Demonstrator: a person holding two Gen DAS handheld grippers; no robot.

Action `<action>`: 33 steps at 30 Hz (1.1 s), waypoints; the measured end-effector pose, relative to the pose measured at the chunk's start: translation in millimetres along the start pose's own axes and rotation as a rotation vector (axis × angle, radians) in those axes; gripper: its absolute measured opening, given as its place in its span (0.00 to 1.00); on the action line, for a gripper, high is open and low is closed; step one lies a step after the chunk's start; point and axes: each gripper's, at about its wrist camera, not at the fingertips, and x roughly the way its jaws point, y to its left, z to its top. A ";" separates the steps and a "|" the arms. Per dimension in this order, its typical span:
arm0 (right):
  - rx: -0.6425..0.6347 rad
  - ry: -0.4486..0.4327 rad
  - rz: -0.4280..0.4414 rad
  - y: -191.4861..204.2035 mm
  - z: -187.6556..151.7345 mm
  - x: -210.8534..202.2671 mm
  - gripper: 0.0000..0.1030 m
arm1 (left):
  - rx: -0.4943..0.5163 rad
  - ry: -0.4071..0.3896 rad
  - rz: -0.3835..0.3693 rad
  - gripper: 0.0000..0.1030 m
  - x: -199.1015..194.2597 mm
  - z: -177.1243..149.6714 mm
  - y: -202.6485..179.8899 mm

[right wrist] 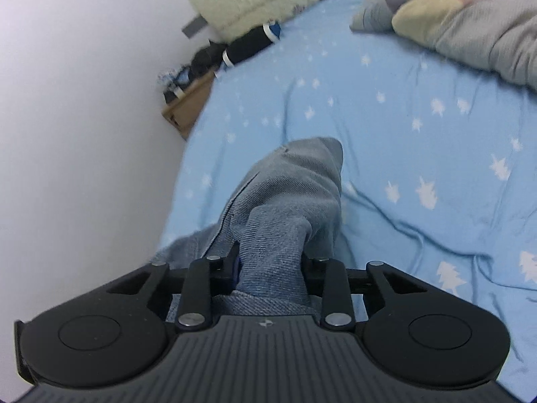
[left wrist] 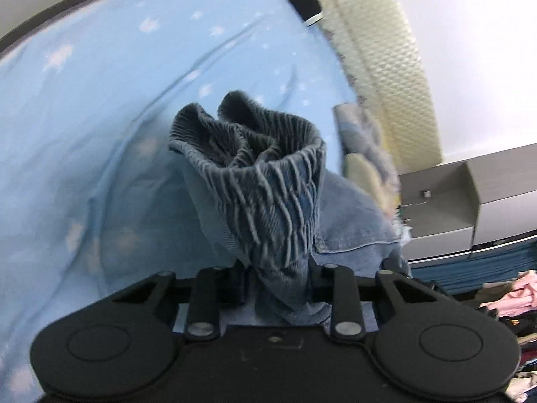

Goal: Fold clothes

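The left gripper [left wrist: 278,278] is clamping down on the gathered elastic waistband of a blue denim garment [left wrist: 268,181], its jaws drawn in narrow around the bunched cloth. The ruched band is standing up from the jaws and fanning open above them, while the rest of the denim is trailing off to the right. This gripper is pointing out over the bed sheet [left wrist: 100,100], light blue with white tree shapes, toward the far edge where a cream textured blanket [left wrist: 386,67] is lying along the wall.

The right gripper [right wrist: 270,270] is pinching another bunch of the same denim garment [right wrist: 292,194], its jaws likewise pulled in close on the fabric. A rounded fold of cloth is rising forward from the jaws, and more denim is hanging down under the tool at the bed sheet's [right wrist: 402,134] left edge. The tool is being held tilted, aiming along the bed toward its far edge, where a crumpled grey and patchwork quilt [right wrist: 470,16] is heaped in the far right corner.
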 end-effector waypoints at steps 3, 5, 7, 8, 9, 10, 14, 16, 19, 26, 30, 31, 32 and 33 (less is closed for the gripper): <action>0.007 -0.016 0.011 11.3 16.1 -36.2 0.30 | 0.011 -0.017 -0.002 0.26 -18.5 -5.1 -39.4; 0.011 -0.032 0.011 17.3 28.0 -62.3 0.30 | 0.036 -0.027 -0.009 0.26 -25.6 -9.8 -72.0; 0.027 -0.063 0.015 16.0 41.8 -91.6 0.30 | 0.060 -0.035 -0.016 0.26 -27.6 -14.5 -103.9; 0.029 -0.077 0.016 14.0 48.5 -105.2 0.30 | 0.076 -0.041 -0.024 0.26 -25.0 -20.3 -121.7; 0.032 -0.092 0.016 11.9 55.1 -118.9 0.30 | 0.093 -0.047 -0.032 0.26 -22.1 -26.4 -139.7; 0.021 -0.109 0.009 8.2 61.9 -134.0 0.30 | 0.110 -0.054 -0.040 0.26 -19.1 -32.5 -157.6; 0.007 -0.184 -0.009 -18.6 87.6 -197.3 0.30 | 0.188 -0.053 -0.079 0.26 4.5 -62.9 -231.0; 0.019 -0.233 -0.017 -44.2 99.5 -234.0 0.30 | 0.227 -0.037 -0.106 0.26 26.9 -88.3 -270.8; 0.049 -0.305 -0.031 -93.4 115.7 -289.1 0.30 | 0.278 -0.024 -0.139 0.26 68.3 -134.4 -324.2; 0.086 -0.399 -0.102 -244.6 145.4 -397.2 0.30 | 0.343 0.068 -0.198 0.26 206.5 -255.1 -424.6; 0.095 -0.444 -0.160 -333.8 157.2 -446.1 0.30 | 0.382 0.143 -0.232 0.26 295.7 -315.1 -464.4; 0.111 -0.454 -0.181 -357.3 159.7 -455.9 0.30 | 0.402 0.160 -0.238 0.26 316.4 -327.8 -469.4; 0.125 -0.464 -0.198 -376.9 160.1 -463.3 0.30 | 0.423 0.177 -0.245 0.26 337.1 -340.4 -474.4; 0.140 -0.474 -0.218 -397.0 159.9 -470.0 0.30 | 0.444 0.194 -0.251 0.26 357.7 -353.1 -479.5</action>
